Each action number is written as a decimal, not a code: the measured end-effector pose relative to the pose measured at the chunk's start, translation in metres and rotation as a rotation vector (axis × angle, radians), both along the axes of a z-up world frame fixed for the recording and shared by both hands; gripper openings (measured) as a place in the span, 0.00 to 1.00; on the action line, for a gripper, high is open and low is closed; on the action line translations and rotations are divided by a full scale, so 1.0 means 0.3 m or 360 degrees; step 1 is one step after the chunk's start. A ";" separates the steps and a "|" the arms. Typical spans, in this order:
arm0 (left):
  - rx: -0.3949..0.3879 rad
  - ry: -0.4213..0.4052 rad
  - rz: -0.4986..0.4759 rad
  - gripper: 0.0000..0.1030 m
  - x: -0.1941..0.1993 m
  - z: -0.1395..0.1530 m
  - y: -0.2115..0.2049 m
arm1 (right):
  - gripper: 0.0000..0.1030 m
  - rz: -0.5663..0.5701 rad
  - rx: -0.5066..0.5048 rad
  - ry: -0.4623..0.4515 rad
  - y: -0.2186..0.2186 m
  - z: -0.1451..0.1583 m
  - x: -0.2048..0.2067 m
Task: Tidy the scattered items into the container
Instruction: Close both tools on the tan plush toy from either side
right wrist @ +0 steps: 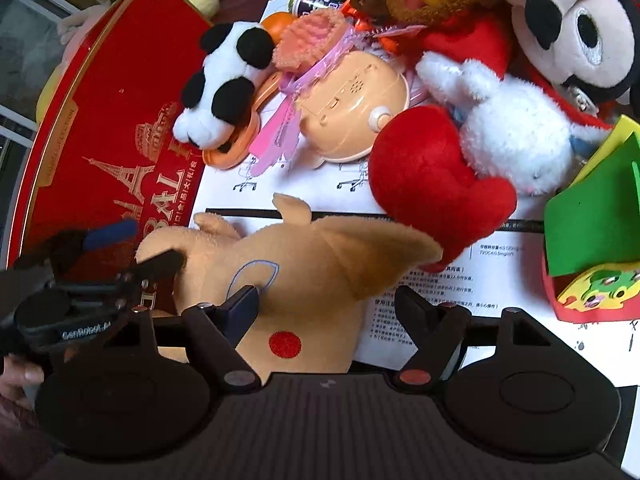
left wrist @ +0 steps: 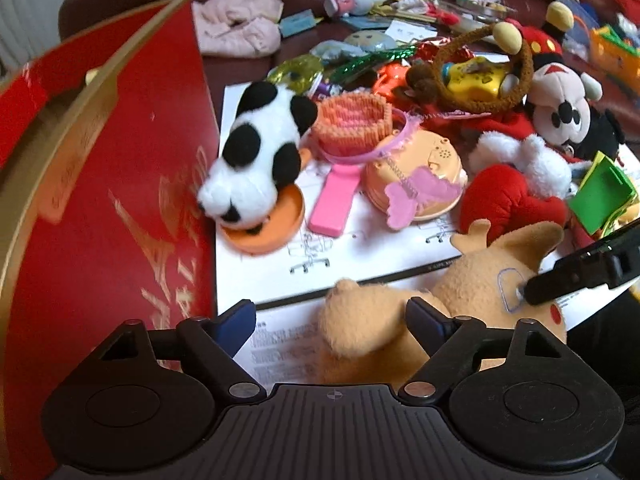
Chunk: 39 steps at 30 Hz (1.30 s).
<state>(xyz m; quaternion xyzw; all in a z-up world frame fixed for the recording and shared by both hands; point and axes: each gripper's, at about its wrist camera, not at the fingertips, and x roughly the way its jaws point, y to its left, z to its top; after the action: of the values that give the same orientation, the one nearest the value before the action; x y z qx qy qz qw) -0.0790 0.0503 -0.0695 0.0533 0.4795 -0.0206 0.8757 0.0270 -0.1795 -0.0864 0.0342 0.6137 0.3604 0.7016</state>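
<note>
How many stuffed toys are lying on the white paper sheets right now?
4 clearly: a panda beside the red box, a tan plush nearest both grippers, a red heart, and a white bunny against it. Mickey sits behind; more may be hidden.

L gripper (left wrist: 332, 316) low and level, jaws spread wide, fingers (left wrist: 428, 320) either side of tan plush w/o clamping it. R gripper (right wrist: 324, 304) also spread wide, its left fingertip (right wrist: 244, 304) touching plush face. L gripper sits just to R's left; bit of hand (right wrist: 16, 376) behind it.
</note>
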 end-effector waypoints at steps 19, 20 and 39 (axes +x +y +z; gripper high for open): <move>-0.0130 0.0098 0.0287 0.44 0.064 -0.073 0.084 | 0.83 0.0042 0.0044 0.0080 0.009 -0.015 -0.035; -0.0122 0.0097 0.0319 0.44 0.067 -0.076 0.091 | 0.83 0.0046 0.0041 0.0076 0.010 -0.015 -0.035; -0.0100 0.0129 0.0170 0.63 -0.023 -0.044 0.051 | 0.07 -0.0028 0.0064 -0.0065 0.006 0.010 -0.027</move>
<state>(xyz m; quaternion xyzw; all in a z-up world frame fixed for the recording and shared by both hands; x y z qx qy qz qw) -0.0861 0.0657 -0.0827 -0.0009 0.5159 0.0090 0.8566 0.0189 -0.1778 -0.0834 0.0465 0.5916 0.3670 0.7163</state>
